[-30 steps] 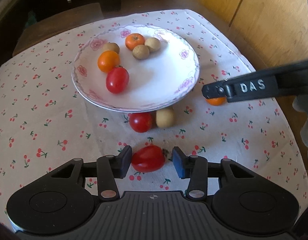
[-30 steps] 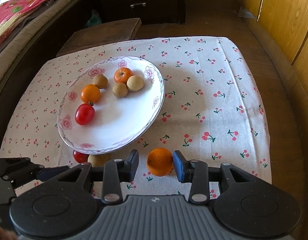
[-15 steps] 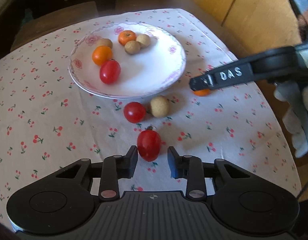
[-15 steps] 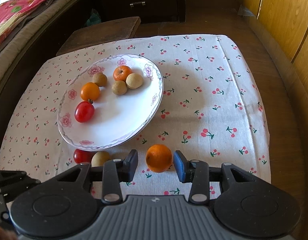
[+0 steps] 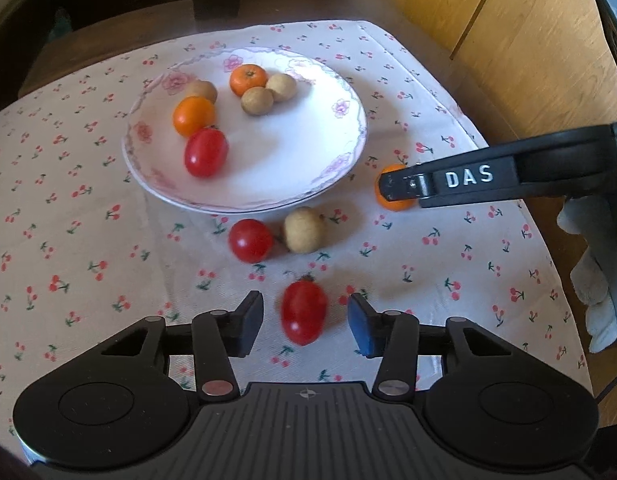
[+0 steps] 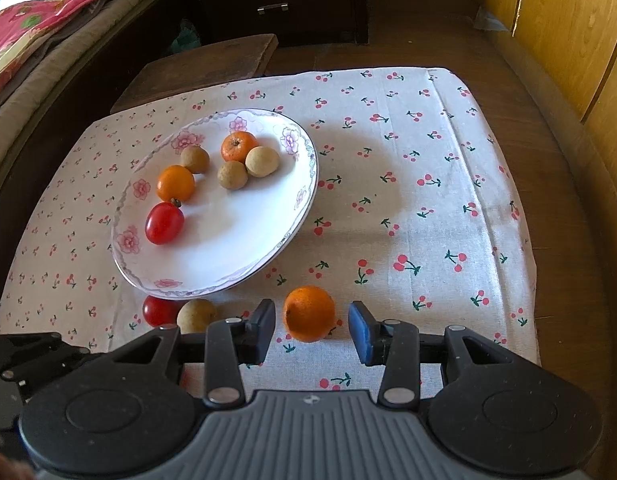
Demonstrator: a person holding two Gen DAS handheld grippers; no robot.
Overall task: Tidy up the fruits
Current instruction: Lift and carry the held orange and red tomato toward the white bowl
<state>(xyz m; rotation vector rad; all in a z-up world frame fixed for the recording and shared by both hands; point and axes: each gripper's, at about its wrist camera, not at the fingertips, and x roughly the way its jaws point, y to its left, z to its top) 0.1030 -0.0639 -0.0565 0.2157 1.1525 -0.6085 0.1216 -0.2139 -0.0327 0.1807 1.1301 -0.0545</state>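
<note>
Left wrist view: an oval red tomato point(image 5: 304, 312) lies on the cherry-print cloth point(image 5: 68, 248) covering the surface, its long axis running roughly away from the camera, stem end at the far tip. It sits between the pads of the left hand-held gripper point(image 5: 305, 322), whose jaws have just been opening; a clear gap shows on each side, so nothing is clamped. The tomato's outline is slightly blurred.

Right wrist view: a small orange point(image 6: 308, 313) rests on the cloth between the jaws of the right hand-held gripper point(image 6: 312, 330), which stand apart with a gap either side of the fruit. In the left view one finger of this gripper crosses in front of the orange and hides most of it.

Between the two lie a round red tomato point(image 5: 250, 240) and a tan longan point(image 5: 304, 229), just beside each other and close to the near rim of the floral plate point(image 5: 268, 176); in the right view the gripper body cuts off their lower parts. The plate carries a red tomato point(image 5: 206, 152), two oranges point(image 5: 193, 115) and three longans point(image 5: 257, 100). A gloved hand is cut off at the right edge.
</note>
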